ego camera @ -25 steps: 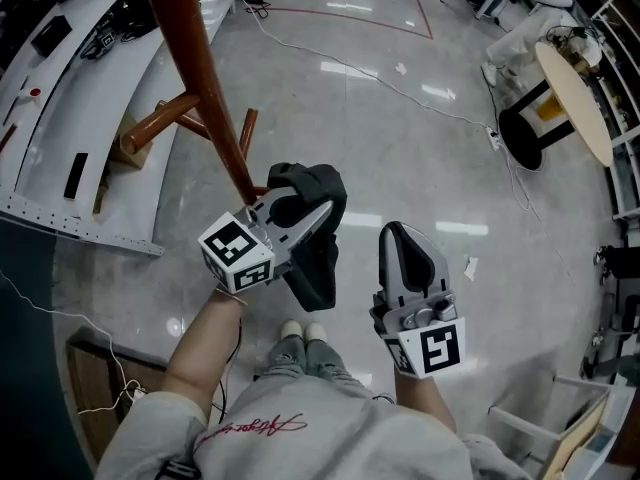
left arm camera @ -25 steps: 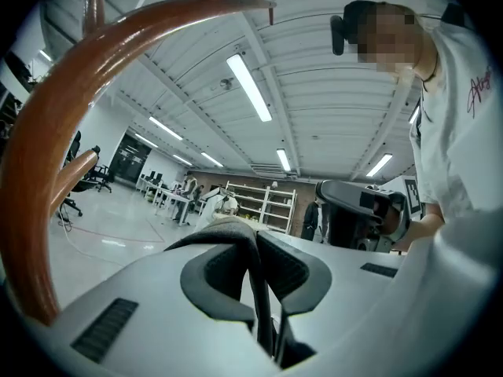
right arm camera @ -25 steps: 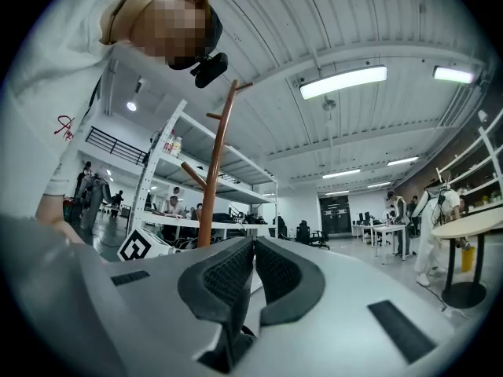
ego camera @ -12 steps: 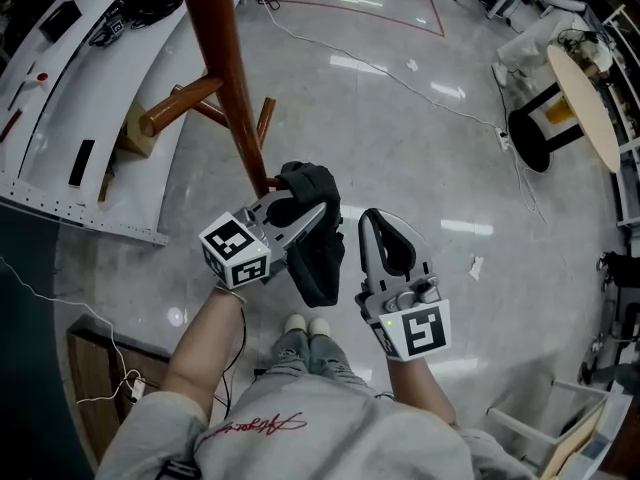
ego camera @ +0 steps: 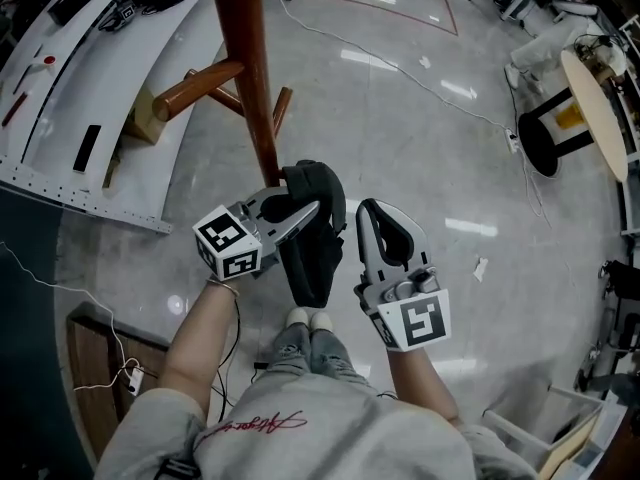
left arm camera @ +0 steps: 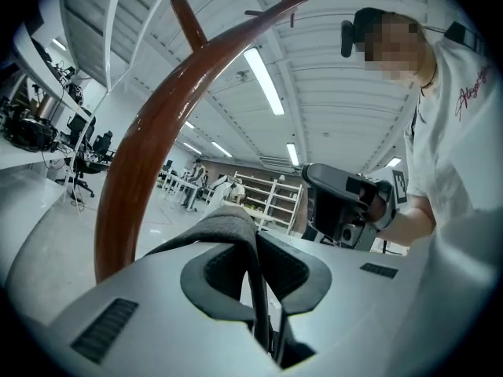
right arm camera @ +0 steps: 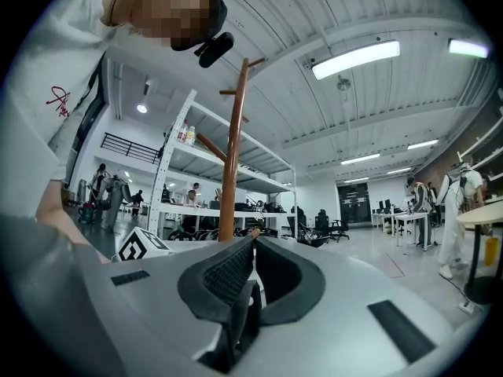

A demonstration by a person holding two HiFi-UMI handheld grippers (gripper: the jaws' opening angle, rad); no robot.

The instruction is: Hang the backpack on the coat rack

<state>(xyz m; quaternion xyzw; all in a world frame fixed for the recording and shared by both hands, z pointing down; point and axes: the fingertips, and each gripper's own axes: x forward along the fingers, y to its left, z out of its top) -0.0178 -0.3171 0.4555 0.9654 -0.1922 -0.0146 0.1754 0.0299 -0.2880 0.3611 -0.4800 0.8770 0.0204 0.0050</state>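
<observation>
Within the last second the right tongs have been brought in from well apart to just beside the backpack. The coat rack has been drawn closer, so its post now stands just beyond the tips of the left tongs. The approach is judged nearly done, and a lift up to a peg is still owed.

The left tongs are clamped on the backpack's strap, which is seen pinched between the jaws. The right tongs are closed together with nothing held.

The backpack is hung beneath the left tongs, between the two tools. Its long axis is judged to run vertically, with the top at the tongs and the bottom toward the floor.
</observation>
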